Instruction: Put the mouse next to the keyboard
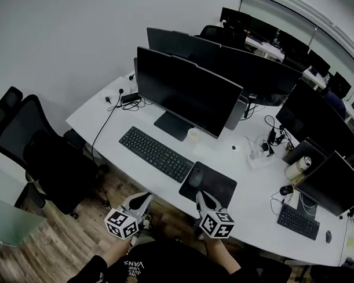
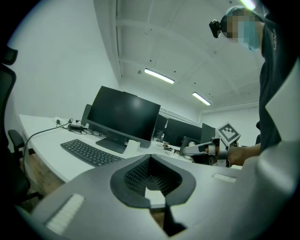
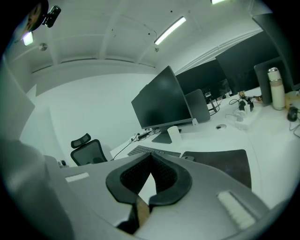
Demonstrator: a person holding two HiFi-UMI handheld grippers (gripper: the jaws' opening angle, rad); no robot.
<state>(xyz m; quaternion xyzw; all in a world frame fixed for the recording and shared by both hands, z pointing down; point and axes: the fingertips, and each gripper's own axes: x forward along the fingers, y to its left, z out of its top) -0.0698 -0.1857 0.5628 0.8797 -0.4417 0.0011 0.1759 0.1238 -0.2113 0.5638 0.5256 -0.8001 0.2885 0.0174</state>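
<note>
Your left gripper and right gripper are nearest, held just off the front edge of the white surface. On both, the jaws are pressed together at the tips with nothing between them.

A small pale cup stands at the foot of the big black monitor. A pale flask with a dark cap stands toward the right end of the surface. You cannot see inside either one.

The black mouse is small, rounded and matte. It lies on the left part of the black rectangular mouse pad, near the front edge of the surface and just beyond the right end of the black keyboard. Neither gripper touches it.
</note>
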